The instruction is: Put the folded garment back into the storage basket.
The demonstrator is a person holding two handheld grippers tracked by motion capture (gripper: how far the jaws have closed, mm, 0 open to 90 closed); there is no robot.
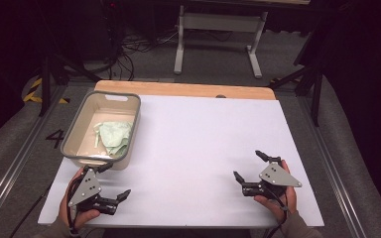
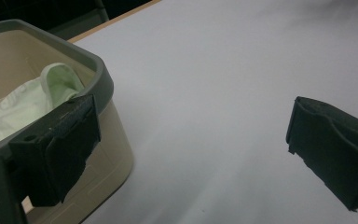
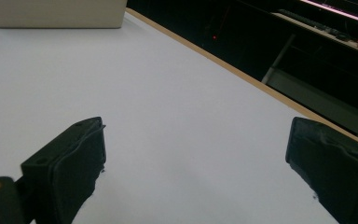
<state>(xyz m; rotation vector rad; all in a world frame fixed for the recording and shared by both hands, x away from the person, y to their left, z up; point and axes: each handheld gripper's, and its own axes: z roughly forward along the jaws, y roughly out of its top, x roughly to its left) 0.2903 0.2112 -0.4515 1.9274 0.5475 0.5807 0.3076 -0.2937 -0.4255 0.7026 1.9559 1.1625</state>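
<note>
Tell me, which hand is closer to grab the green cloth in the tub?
Probably the left. The left gripper is open right beside the tub that holds the green cloth, with one finger at its rim. The right gripper, also open, sits far across the table.

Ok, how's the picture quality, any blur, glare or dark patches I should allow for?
High view: white table cover evenly lit, surroundings dark. Left gripper view: near jaws soft, tub rim and pale green cloth fairly sharp. Right gripper view: jaws soft and dark, background nearly black, no strong glare.
</note>
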